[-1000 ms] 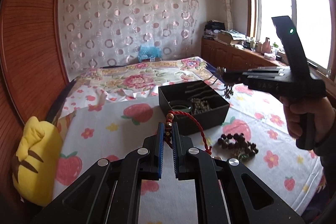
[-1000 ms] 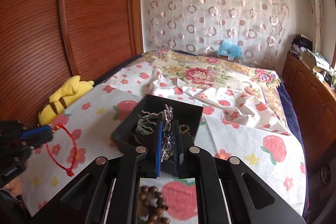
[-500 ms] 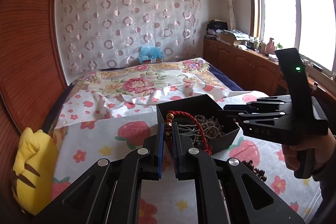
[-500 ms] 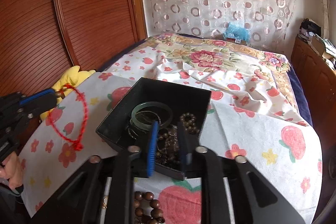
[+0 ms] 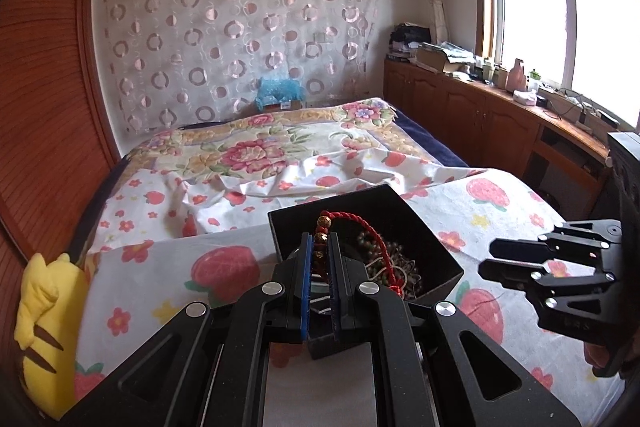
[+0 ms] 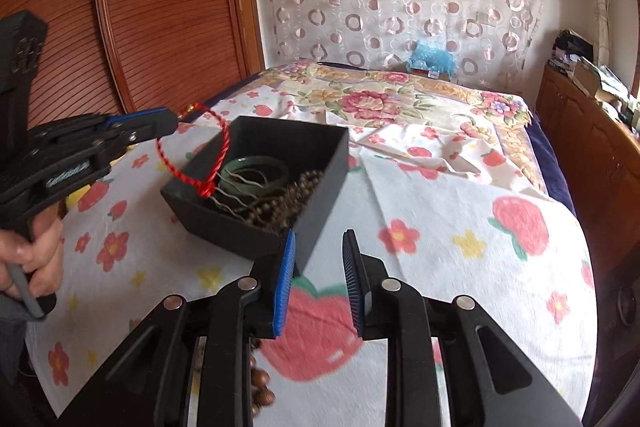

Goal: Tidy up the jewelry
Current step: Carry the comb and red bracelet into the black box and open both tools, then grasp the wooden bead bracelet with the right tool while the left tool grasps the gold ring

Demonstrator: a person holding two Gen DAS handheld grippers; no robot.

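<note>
My left gripper (image 5: 320, 243) is shut on a red cord bracelet (image 5: 360, 227) with gold beads, and holds it over the near edge of the black jewelry box (image 5: 404, 215). In the right wrist view the red cord bracelet (image 6: 192, 155) hangs from the left gripper (image 6: 168, 125) with its loop dipping into the black box (image 6: 320, 187). The box holds a green bangle (image 6: 256, 173), wavy hairpins and brown bead strings. My right gripper (image 6: 318, 259) is open and empty, just in front of the box's near corner. A wooden bead bracelet (image 6: 260, 383) lies below it, mostly hidden.
The box sits on a bed with a strawberry-print sheet (image 6: 460, 227). A yellow plush toy (image 5: 44, 319) lies at the left edge by the wooden wardrobe (image 6: 168, 7). Wooden cabinets (image 5: 500, 123) run under the window on the right.
My left gripper carried the red bracelet forward to over the box. My right gripper dropped silver jewelry into the box, opened, and drew back to the box's near corner.
</note>
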